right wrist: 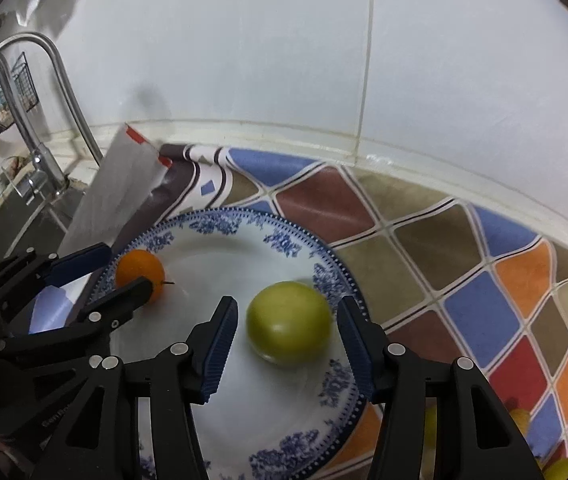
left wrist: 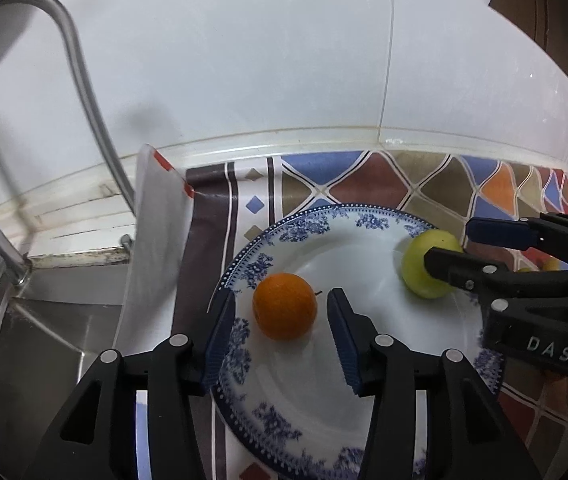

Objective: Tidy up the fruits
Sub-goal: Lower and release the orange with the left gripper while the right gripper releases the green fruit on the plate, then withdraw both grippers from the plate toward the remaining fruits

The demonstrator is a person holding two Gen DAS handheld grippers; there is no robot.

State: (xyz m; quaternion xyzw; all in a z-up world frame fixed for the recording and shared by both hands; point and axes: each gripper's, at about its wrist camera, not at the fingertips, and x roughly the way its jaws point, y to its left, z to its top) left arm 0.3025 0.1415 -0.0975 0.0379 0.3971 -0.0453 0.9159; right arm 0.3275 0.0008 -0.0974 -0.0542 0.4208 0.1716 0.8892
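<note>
Now both fruits sit on the blue-patterned plate (left wrist: 268, 240) — the orange (left wrist: 285, 306) between the left gripper (left wrist: 280, 324)'s open jaws, the green fruit (right wrist: 288, 323) between the right gripper (right wrist: 288, 334)'s, untouched. Round, firm, likely to roll — pinch each across its widest middle

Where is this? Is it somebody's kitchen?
Most likely a home kitchen. A curved metal tap stands over a steel sink, white wall tiles rise behind the counter, and a blue-patterned plate holds an orange and a green fruit.
</note>
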